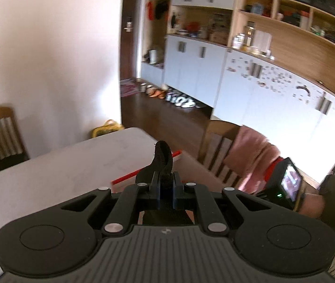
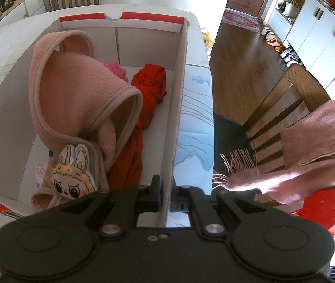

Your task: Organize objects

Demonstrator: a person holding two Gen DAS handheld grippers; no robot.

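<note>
Cardboard box (image 2: 144,30) with red trim sits on the white surface (image 2: 198,99), holding a pink fleece garment (image 2: 73,94) and a red cloth (image 2: 148,94). We see our right gripper (image 2: 166,195) clamped on the box's right wall, and our left gripper (image 1: 165,184) pinching a black fabric piece (image 1: 162,158) above the surface.
</note>
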